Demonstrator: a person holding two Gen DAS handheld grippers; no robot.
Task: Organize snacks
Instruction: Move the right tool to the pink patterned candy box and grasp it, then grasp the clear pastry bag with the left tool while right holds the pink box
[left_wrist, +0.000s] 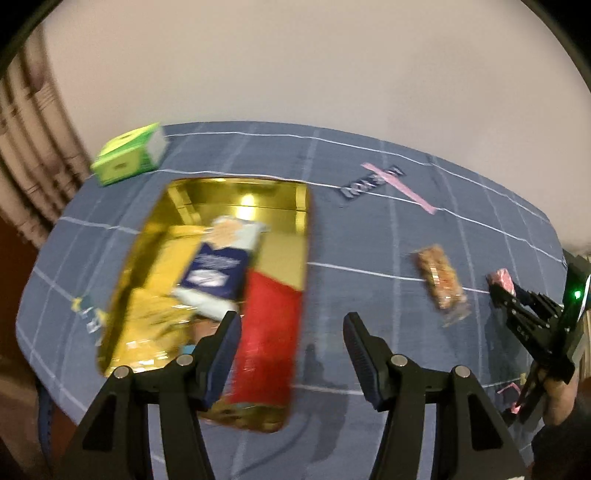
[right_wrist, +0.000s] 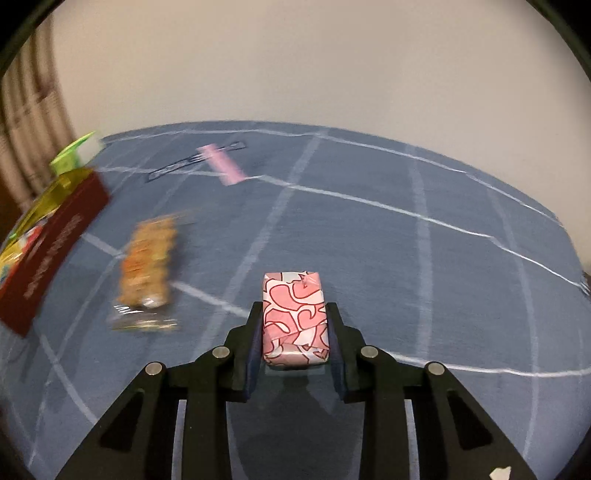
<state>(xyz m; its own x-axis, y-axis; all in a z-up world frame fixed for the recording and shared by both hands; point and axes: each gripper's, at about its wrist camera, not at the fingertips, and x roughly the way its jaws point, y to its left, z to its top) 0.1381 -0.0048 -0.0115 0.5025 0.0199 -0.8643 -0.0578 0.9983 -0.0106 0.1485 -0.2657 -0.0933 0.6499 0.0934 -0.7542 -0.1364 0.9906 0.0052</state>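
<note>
Pink-patterned wrapped block (right_wrist: 294, 319) is seen between the pads of the right hand-held gripper (right_wrist: 294, 332), low on the blue-checked surface (right_wrist: 424, 258); pads sit at both long sides, jaws narrow, contact looks made. Block's long axis runs along the fingers, pointing away from the camera toward the far edge. Whether it is lifted clear of the cloth cannot be told.

Left hand-held gripper (left_wrist: 291, 339) is held partly open with nothing between its fingers, above the near right rim of the gold tin (left_wrist: 295, 206).

Tin lies left of centre, long axis running near-to-far; a blue-and-white packet (left_wrist: 218, 266) and a red packet (left_wrist: 271, 332) are seen lying lengthwise in it.

Granola bar (left_wrist: 441, 284) lies between tin and right gripper, long axis near-to-far, slightly tilted. Open cloth is seen right of and beyond the block, up to the curved far edge. Green box (left_wrist: 127, 155) sits at the far left corner; pink strip (left_wrist: 399, 186) near the far edge.
</note>
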